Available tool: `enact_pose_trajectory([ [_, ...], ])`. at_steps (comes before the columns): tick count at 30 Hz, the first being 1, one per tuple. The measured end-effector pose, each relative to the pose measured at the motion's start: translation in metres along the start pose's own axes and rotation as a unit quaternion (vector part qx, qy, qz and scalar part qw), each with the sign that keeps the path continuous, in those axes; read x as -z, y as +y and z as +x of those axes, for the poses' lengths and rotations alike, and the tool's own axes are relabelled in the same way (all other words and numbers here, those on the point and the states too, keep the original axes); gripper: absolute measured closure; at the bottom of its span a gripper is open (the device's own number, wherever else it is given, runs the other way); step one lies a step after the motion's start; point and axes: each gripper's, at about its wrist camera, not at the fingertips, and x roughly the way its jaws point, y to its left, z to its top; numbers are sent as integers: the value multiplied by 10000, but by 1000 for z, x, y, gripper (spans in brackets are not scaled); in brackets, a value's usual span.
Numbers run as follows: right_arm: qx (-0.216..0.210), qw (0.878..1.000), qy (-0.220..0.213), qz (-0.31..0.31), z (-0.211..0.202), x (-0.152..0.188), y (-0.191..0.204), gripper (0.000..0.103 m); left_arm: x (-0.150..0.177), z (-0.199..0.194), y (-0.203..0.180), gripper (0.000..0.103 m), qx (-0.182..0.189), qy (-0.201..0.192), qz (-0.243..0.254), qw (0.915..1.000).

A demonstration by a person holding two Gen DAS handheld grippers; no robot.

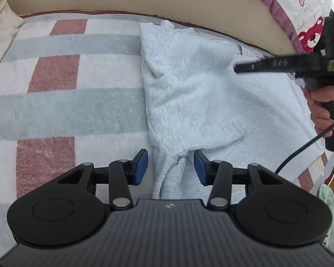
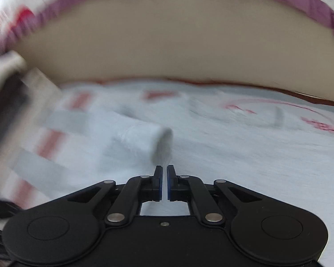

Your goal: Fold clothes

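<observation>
Fabric management is the whole job at this stage: a pale blue fleecy garment lies spread on a bed covered by a plush checked blanket in white, grey-green and dusty pink, with one sleeve folded across its body and the cuff end pointing down toward the left wrist camera.

The left gripper has its jaws spread, one blue pad on each side of the bunched seam where that sleeve meets the garment's side; neither pad presses the cloth. The right gripper has its jaws nearly pressed together with only a thin slit between them, and nothing visibly pinched; in the left view it reaches in from the right over the upper part of the garment, carried by the person's hand. The right view is blurred, though a tube-like sleeve opening lies just ahead of the fingertips.

Judging from this, the sleeve fold is being set. To do it well, the left jaws should close on every layer at the seam. The right tip looks suited to pressing and smoothing the fold flat, sliding outward so no crease gets trapped. Fleece this thick springs back, so hold the fold before moving on.
</observation>
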Motion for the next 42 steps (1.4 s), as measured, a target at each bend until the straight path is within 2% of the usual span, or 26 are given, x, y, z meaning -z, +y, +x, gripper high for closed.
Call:
enact_pose_trajectory([
  [2, 385, 9987, 335, 74, 8, 0, -8, 90, -1, 0, 1, 58, 4, 40, -44, 10000],
  [3, 431, 9984, 272, 251, 6, -2, -12, 89, -1, -1, 1, 58, 14, 53, -76, 10000],
  [5, 114, 9990, -69, 418, -2, -11, -15, 87, -2, -1, 7, 58, 110, 15, -225, 9997],
  [7, -311, 9984, -398, 258, -8, -29, -6, 58, -5, -2, 11, 58, 175, -143, -326, 9992],
  [8, -510, 9972, -525, 129, -9, -39, -1, 52, -6, -3, 13, 58, 199, -263, -342, 9989],
  [9, -749, 9957, -544, -46, -5, -51, 7, 45, -8, -4, 14, 58, 234, -376, -349, 9984],
  [11, -1285, 9910, -223, -295, 14, -75, 23, 38, -10, -6, 15, 58, 314, -574, -372, 9972],
  [13, -1522, 9876, 312, -224, 47, -94, 34, 37, -11, -6, 16, 58, 405, -707, -398, 9959],
  [15, -1461, 9866, 710, 126, 76, -107, 38, 37, -9, -5, 16, 58, 480, -776, -410, 9950],
  [17, -1433, 9843, 927, 452, 93, -112, 40, 37, -7, -3, 15, 58, 492, -842, -368, 9946],
  [18, -1438, 9805, 1229, 536, 103, -111, 41, 38, -7, -2, 13, 58, 489, -873, -335, 9944],
  [19, -1395, 9784, 1401, 599, 109, -109, 43, 42, -6, -2, 13, 58, 489, -889, -302, 9944],
  [20, -1382, 9766, 1524, 630, 114, -108, 46, 48, -7, -1, 12, 58, 487, -899, -263, 9944],
  [21, -1531, 9768, 1414, 497, 113, -111, 50, 86, -7, -1, 11, 58, 483, -917, -233, 9943],
  [22, -1706, 9756, 1335, 353, 109, -113, 55, 89, -7, -1, 10, 58, 498, -950, -228, 9940],
  [24, -2134, 9704, 1095, 276, 102, -116, 62, 89, -8, -1, 11, 58, 573, -1016, -259, 9928],
  [26, -2634, 9589, 922, 521, 100, -118, 63, 90, -10, 0, 13, 58, 632, -1040, -321, 9920],
  [29, -2637, 9556, 718, 1104, 109, -122, 56, 88, -10, 6, 14, 58, 560, -987, -334, 9930],
  [30, -2613, 9547, 640, 1272, 111, -124, 53, 86, -9, 6, 13, 58, 523, -971, -311, 9934],
  [32, -2333, 9624, 392, 1337, 105, -126, 45, 86, -8, 7, 13, 58, 445, -948, -280, 9941],
  [34, -1994, 9723, 200, 1202, 90, -125, 39, 80, -9, 5, 12, 58, 385, -950, -271, 9944],
  [35, -1970, 9726, 154, 1227, 82, -120, 33, 77, -10, 5, 13, 58, 324, -939, -282, 9947],
  [37, -1914, 9732, 65, 1270, 67, -111, 22, 54, -13, 6, 15, 58, 55, -845, -325, 9959],
  [39, -1818, 9762, -19, 1179, 49, -90, 9, 51, -14, 6, 16, 58, -391, -854, -339, 9950],
  [41, -1655, 9813, -15, 987, 48, -78, -3, 49, -14, 5, 19, 58, -771, -865, -381, 9925],
  [42, -1544, 9838, 9, 912, 49, -71, -6, 47, -15, 4, 24, 58, -659, -889, -540, 9924],
])
